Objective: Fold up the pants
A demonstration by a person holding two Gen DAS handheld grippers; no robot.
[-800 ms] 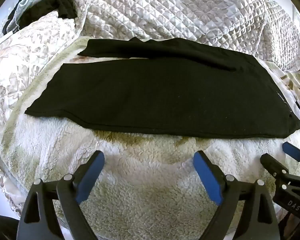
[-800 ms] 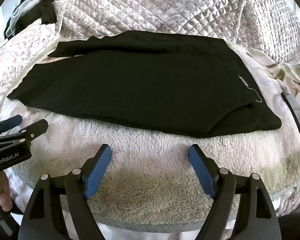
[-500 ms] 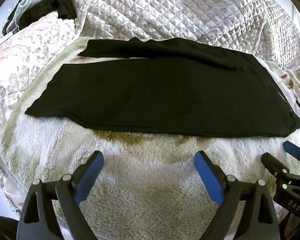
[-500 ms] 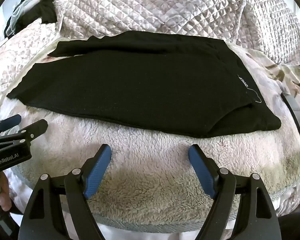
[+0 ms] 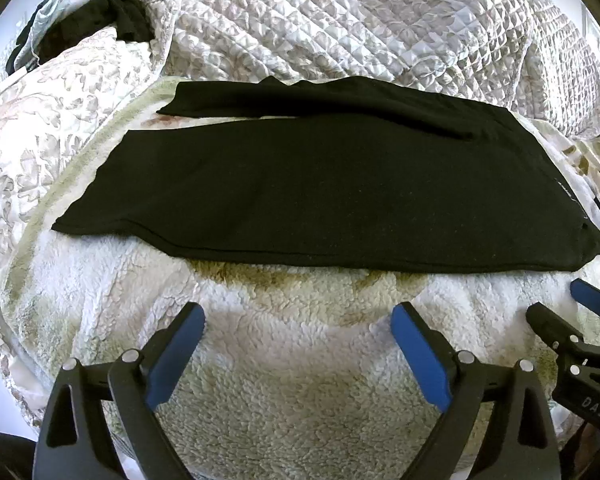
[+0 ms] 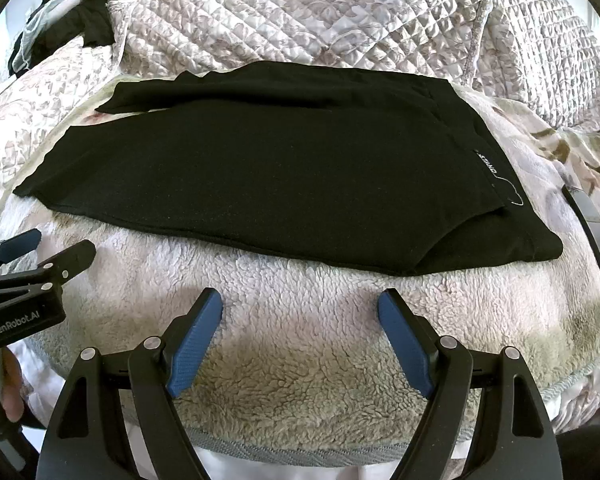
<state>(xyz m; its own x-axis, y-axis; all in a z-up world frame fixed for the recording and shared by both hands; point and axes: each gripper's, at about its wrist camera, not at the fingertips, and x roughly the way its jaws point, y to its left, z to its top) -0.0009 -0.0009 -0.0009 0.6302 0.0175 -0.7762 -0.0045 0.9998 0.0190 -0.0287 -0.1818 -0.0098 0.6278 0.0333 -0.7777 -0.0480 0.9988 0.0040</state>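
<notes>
nothing has shifted since the earlier frames: the pants [image 5: 320, 188] lie flat on the fleece [image 5: 284, 360], legs leftward. left gripper [image 5: 298, 330] and right gripper [image 6: 300, 316] hover near the fleece's front edge, spread wide, empty.

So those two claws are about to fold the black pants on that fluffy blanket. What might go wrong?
The pants lie on a shaggy fleece blanket, so an open right gripper or left gripper may pinch fleece along with cloth. The far leg lies askew, so the fold may come out uneven. A dark flat object beside the waistband might get snagged.
</notes>
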